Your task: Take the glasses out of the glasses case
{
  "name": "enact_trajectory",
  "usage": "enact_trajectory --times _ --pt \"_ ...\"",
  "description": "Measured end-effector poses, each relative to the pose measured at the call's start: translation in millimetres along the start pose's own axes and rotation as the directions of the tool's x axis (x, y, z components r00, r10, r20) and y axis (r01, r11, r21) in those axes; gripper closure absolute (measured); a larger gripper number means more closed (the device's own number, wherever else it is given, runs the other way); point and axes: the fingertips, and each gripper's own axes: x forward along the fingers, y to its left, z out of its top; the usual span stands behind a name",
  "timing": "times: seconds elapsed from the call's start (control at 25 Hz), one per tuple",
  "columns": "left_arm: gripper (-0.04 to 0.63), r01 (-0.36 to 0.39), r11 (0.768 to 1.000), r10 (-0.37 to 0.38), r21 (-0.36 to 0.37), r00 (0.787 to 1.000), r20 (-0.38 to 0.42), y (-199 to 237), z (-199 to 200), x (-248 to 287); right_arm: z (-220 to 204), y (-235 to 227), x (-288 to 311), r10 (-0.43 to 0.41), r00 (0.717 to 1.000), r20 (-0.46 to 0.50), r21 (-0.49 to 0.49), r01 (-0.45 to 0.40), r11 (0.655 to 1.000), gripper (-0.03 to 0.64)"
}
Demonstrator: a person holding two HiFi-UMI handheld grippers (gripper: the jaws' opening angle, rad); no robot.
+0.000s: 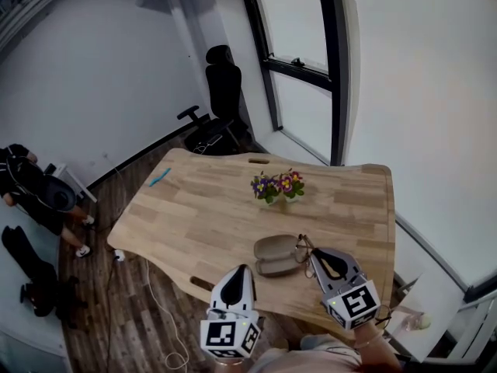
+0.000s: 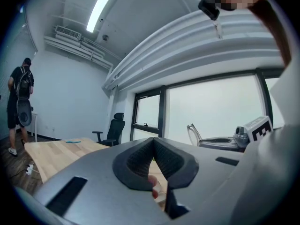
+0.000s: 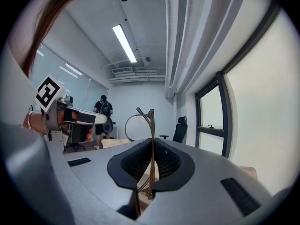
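Wooden counter (image 1: 194,208) carries the open glasses case (image 1: 273,256), which lies just left of the right tool (image 1: 312,255) and ahead of the left tool (image 1: 237,277). The right tool is closed on the thin frame of the glasses (image 3: 149,125), which stand upright between its jaws, and the left tool is closed on nothing. I judge the glasses to be light, thin and easy to bend, so the hold should be gentle and on the frame, not on the lenses.

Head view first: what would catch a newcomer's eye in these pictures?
The glasses stand clamped in the right gripper, held just beside the open glasses case on the wooden table. Mid-table sits a small pot of flowers, and the left gripper hangs shut and empty at the near edge.
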Motion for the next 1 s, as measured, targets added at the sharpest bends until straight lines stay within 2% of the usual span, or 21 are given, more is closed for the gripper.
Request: enact_trajectory --times 1.0 --pt "0.595 0.103 0.994 -0.103 -0.033 0.995 0.008 14.2 -2.2 -12.1 6.3 24.8 -4.3 -0.105 0.994 -0.005 -0.024 0.105 0.994 0.604"
